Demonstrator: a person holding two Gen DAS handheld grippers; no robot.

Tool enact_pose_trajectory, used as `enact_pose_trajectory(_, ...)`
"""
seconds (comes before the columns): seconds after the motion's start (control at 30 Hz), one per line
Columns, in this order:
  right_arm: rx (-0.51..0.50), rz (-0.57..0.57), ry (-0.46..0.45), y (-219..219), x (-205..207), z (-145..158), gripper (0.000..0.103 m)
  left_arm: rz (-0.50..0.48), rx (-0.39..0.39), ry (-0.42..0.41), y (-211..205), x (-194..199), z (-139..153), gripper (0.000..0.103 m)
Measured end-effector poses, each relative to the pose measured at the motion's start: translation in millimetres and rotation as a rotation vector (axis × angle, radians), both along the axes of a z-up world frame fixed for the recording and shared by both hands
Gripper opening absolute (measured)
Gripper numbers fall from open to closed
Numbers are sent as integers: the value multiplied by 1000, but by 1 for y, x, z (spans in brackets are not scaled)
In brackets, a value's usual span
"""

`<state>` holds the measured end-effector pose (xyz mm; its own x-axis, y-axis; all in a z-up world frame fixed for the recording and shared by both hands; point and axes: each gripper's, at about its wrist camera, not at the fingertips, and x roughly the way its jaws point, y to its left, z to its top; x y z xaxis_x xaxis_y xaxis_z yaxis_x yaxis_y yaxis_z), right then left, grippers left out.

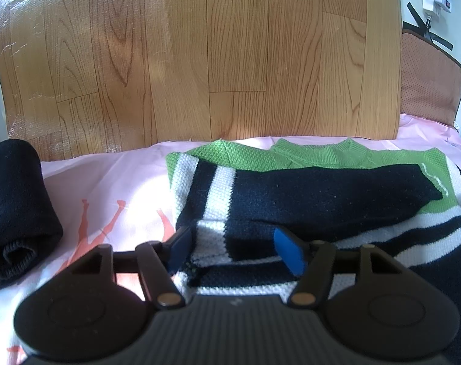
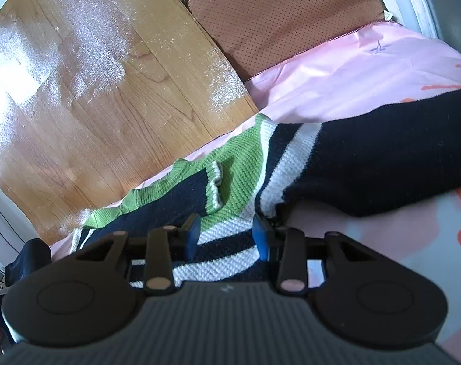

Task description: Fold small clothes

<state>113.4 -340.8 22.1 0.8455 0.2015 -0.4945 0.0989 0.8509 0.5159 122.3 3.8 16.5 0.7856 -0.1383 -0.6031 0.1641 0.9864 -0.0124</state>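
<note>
The striped sweater (image 1: 306,194), knitted in green, white and black, lies flat on the pink sheet (image 1: 108,182), its green collar end just in front of the wood-grain board (image 1: 200,54) propped at the back. One black sleeve is folded across the sweater's body, over the green part. The other black sleeve (image 2: 382,152) stretches out from the sweater over the bare sheet.

The left gripper (image 1: 235,251) hangs low over the near hem of the sweater. Its blue fingers (image 1: 286,251) stand well apart, with the striped edge of the knit lying between them, and neither pad presses on the cloth.

The right gripper (image 2: 226,237) sits over the sweater's white-and-black bands, near the root of the outstretched sleeve. Its jaws are at a middling gap with knit in between; whether the pads actually pinch the fabric, I cannot tell.

A rolled black garment (image 1: 14,210) rests on the sheet well to one side of the sweater, past the left gripper. A brown perforated cushion (image 2: 285,15) leans beside the board, behind the sweater's far side.
</note>
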Motion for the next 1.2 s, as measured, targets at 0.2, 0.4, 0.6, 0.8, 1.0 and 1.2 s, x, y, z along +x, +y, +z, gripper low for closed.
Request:
enact_pose_trajectory(0.2,2,-1,1,0,0,0,41,0,0,0,0,0,0,62)
enact_pose_trajectory(0.4,4,-1,1,0,0,0,41,-1,0,-2,0,0,-1,66)
enact_pose_trajectory(0.6,4,-1,1,0,0,0,41,-1,-2,-10,0,-2,-2,69)
enact_pose_trajectory(0.8,5,-1,2,0,0,0,41,-8,-6,-48,-1,-7,1,79)
enact_pose_trajectory(1.0,5,-2,2,0,0,0,41,-38,-4,-143,-5,-20,6,103)
enact_pose_trajectory(1.2,6,-1,2,0,0,0,41,-42,-11,-153,-6,-20,7,103)
